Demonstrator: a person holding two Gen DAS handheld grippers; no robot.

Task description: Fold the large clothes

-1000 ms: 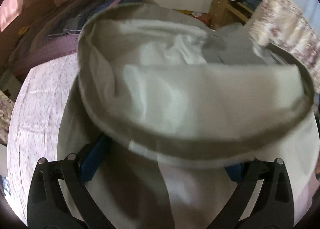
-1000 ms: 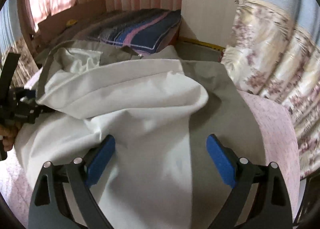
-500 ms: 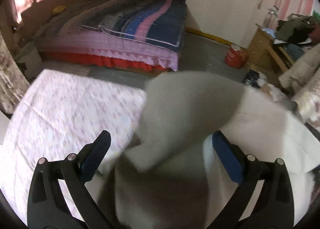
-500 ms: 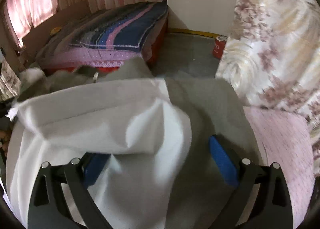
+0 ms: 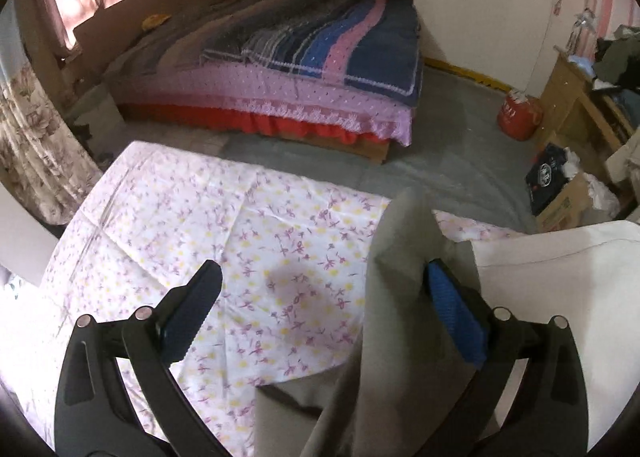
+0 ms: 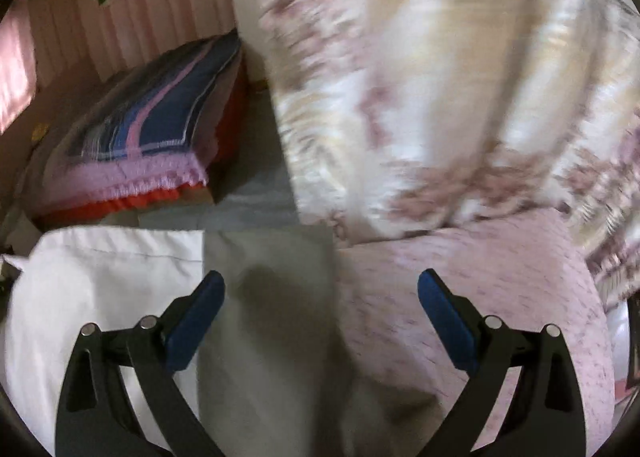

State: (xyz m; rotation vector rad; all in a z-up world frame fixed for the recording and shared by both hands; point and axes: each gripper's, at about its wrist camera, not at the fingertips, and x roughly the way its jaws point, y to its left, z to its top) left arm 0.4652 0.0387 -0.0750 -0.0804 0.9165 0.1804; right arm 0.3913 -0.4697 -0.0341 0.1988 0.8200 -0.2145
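Garment (image 5: 396, 297) fold rises beside left gripper (image 5: 320, 297), gaping wide; right gripper (image 6: 320, 301) wide over its edge

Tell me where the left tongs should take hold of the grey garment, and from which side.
Grip the raised grey fold of the garment, coming from its left. It stands up as a thin ridge off the flowered sheet, right against the inner face of the left tongs' right finger, so the open jaws would probably close across it.
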